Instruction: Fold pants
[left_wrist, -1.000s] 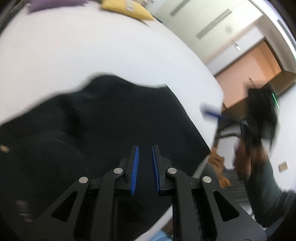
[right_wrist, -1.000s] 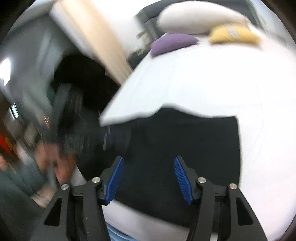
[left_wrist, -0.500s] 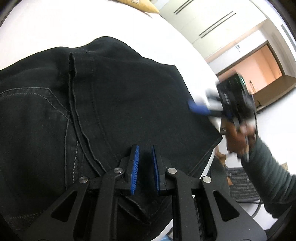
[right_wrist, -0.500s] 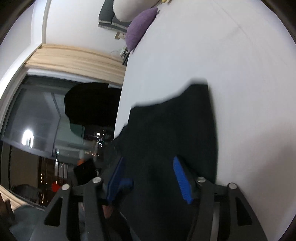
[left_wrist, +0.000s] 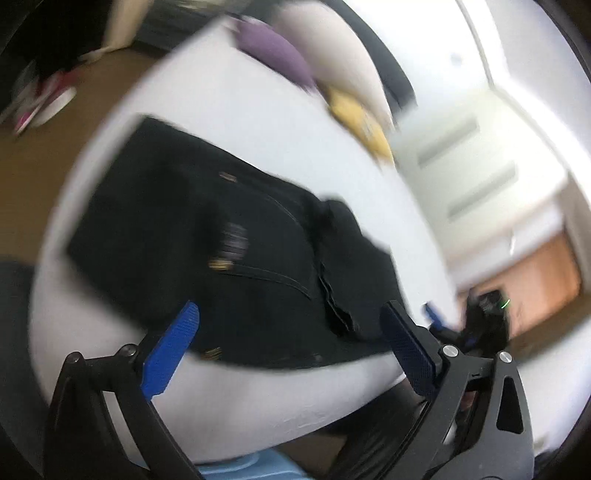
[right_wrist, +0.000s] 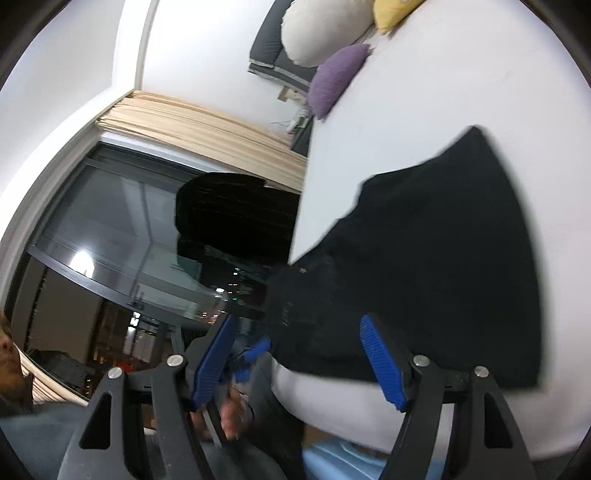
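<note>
Black pants (left_wrist: 229, 243) lie folded in a compact stack on the white bed (left_wrist: 229, 122), near its front edge. My left gripper (left_wrist: 291, 350) is open and empty, held above the near edge of the pants. In the right wrist view the pants (right_wrist: 436, 266) lie on the white bed (right_wrist: 461, 74), and my right gripper (right_wrist: 303, 358) is open and empty, just off their near left corner. The right gripper (left_wrist: 443, 328) also shows past the pants' right end in the left wrist view.
A purple cushion (right_wrist: 336, 79), a yellow cushion (right_wrist: 393, 13) and a white pillow (right_wrist: 321, 33) lie at the far end of the bed. A dark window with beige curtain (right_wrist: 192, 122) is to the left. Shoes (left_wrist: 44, 99) lie on the brown floor.
My left gripper opened and pulled back from the pants, its view swinging left. My right gripper stayed open and moved back toward the bed's near edge.
</note>
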